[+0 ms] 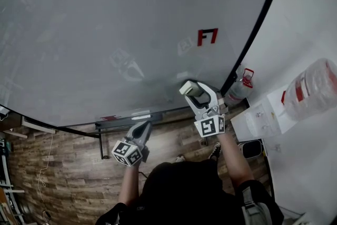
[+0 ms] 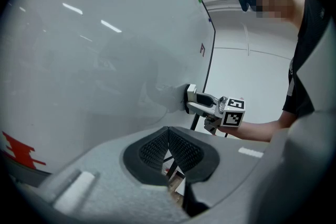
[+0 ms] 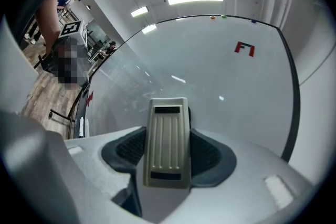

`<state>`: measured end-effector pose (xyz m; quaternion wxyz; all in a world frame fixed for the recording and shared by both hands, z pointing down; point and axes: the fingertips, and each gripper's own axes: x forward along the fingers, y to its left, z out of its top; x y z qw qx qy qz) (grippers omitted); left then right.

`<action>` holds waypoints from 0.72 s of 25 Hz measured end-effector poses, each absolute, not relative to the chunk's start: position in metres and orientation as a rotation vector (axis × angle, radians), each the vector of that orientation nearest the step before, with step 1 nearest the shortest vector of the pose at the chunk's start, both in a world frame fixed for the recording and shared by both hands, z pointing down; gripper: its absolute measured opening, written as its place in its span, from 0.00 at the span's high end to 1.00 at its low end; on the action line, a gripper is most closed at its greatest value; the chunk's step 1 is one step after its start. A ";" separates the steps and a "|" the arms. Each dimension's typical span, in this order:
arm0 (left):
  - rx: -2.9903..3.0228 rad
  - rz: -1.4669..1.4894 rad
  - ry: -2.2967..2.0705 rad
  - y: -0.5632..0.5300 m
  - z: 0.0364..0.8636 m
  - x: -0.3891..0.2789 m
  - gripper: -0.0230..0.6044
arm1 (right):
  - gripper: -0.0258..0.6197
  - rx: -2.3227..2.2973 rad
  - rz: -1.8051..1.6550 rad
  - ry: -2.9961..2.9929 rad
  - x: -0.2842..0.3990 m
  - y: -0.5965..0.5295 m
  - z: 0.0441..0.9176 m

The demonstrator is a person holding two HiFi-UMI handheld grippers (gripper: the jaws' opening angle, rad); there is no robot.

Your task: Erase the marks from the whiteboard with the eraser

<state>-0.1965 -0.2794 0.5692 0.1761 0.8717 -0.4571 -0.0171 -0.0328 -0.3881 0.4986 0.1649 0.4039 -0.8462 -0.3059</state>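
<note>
right tool (image 1: 191, 89) raised, jaws clamped on eraser (image 3: 168, 144), left tool (image 1: 144, 126) lower, jaws together, empty

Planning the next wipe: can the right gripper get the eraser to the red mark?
Probably yes: the right gripper grips the eraser, and only bare whiteboard lies between it and the red mark.

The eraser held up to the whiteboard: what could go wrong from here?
The eraser is pinched only by its sides in the right gripper; pressed on the whiteboard, it might twist or slip out. The red mark sits well away from it, so a short stroke may miss it. A second red mark near the lower edge could be overlooked.
</note>
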 end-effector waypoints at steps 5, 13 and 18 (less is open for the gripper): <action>2.464 -0.053 -1.292 -0.278 0.572 -0.196 0.95 | 0.56 1.047 -0.888 -2.386 -0.052 -0.382 0.524; 2.444 -0.066 -1.310 -0.275 0.574 -0.200 0.95 | 0.56 0.888 -0.922 -2.325 -0.080 -0.374 0.566; 2.435 -0.073 -1.321 -0.273 0.574 -0.204 0.95 | 0.56 0.884 -0.931 -2.313 -0.079 -0.374 0.564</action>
